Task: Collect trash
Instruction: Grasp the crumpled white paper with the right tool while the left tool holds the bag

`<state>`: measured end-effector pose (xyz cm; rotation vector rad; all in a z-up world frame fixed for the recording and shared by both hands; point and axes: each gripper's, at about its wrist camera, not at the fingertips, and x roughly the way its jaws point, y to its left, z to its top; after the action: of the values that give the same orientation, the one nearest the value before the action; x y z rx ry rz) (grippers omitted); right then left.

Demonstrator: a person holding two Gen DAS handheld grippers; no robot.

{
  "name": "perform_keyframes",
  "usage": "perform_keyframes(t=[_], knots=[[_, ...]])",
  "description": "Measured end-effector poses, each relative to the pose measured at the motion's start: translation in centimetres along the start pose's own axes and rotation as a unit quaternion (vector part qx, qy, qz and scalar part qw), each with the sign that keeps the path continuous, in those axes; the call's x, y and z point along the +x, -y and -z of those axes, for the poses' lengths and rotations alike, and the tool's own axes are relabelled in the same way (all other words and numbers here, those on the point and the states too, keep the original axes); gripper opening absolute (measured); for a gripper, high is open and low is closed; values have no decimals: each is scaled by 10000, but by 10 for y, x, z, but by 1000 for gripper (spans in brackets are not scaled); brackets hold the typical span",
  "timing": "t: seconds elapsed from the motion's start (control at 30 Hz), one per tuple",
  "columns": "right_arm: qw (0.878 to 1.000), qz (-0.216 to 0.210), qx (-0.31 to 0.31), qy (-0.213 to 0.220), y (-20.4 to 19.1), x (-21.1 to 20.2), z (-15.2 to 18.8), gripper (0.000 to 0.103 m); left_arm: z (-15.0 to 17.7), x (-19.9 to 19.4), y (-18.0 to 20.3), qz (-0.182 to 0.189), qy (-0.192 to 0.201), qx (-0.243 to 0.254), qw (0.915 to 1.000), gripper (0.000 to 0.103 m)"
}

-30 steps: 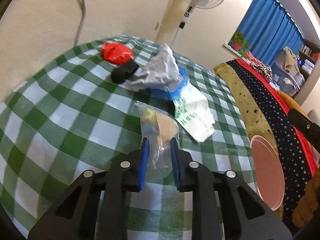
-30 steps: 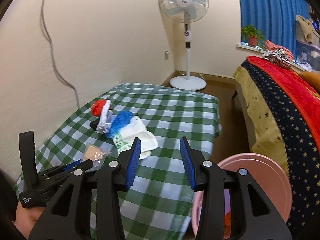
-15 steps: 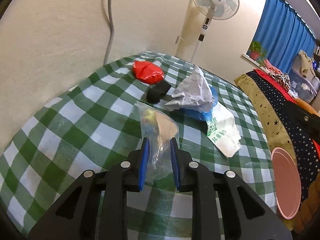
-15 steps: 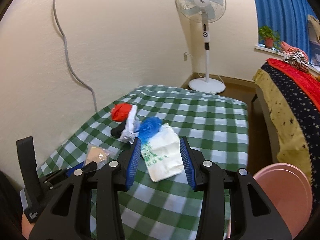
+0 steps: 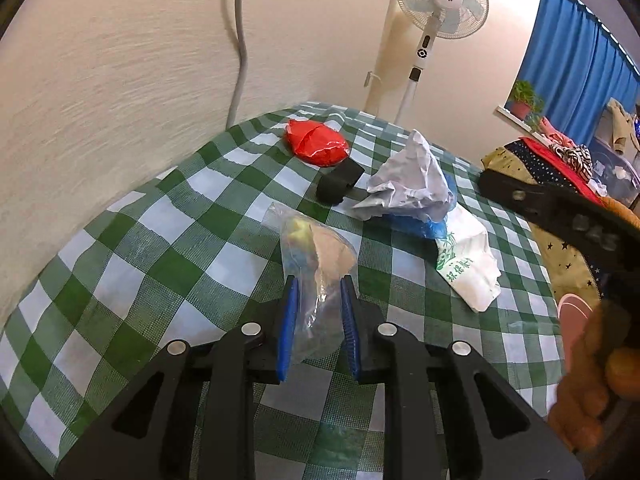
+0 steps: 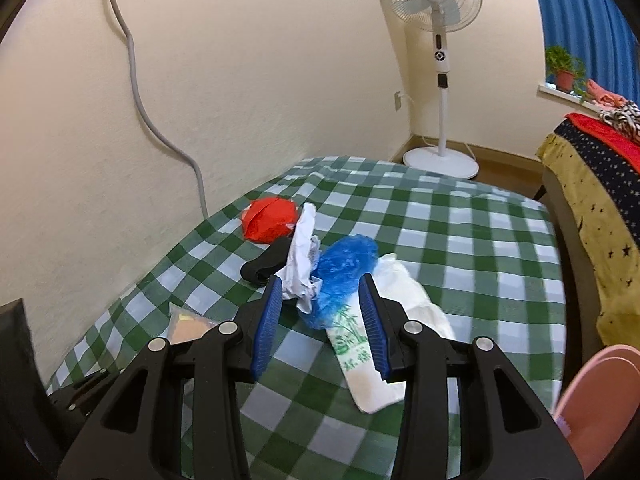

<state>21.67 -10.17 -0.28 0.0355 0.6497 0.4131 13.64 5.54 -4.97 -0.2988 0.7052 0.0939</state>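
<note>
My left gripper (image 5: 319, 285) is shut on a clear plastic bag (image 5: 316, 246) with a tan scrap inside, held just above the green checked tablecloth (image 5: 160, 240). Beyond it lie a red bag (image 5: 318, 145), a black band (image 5: 339, 183), crumpled white paper (image 5: 408, 184), a blue bag (image 5: 434, 226) and a white bag with green print (image 5: 468, 268). My right gripper (image 6: 321, 280) hovers short of the pile. Its jaws are closing, and the crumpled paper (image 6: 302, 258) and blue bag (image 6: 346, 264) show between the fingers, untouched by the pads.
A pink bin (image 6: 600, 400) stands off the table's right edge. A bed with a starred cover (image 6: 592, 188) lies to the right. A standing fan (image 6: 438, 4) is in the far corner. A grey cable (image 6: 136, 80) runs down the wall beside the table.
My right gripper has swung left and down toward the pile of trash, its jaws narrowing slightly. My left gripper has turned a little and kept its hold on the clear bag.
</note>
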Motion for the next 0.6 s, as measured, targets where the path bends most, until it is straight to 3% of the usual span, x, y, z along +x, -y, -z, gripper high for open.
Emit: perform_keyframes(t=[0.27,0.43,0.5,0.6], knots=[[9999,-22,-46,-99,-9,24,-5,38,1,0,0,24,-26,-22,10000,21],[9997,-6,-100,-212,-11,35,-8,23,0,-1,0,34,-23,-21,10000,21],[9996,-34,-64,-277,-9,37,-7,10,0,-1,-1,41,-22,-13,10000,21],[9996,5,-123,-239,-10,32,-9,6,-1,-3,-2,52,-14,-21,10000,21]])
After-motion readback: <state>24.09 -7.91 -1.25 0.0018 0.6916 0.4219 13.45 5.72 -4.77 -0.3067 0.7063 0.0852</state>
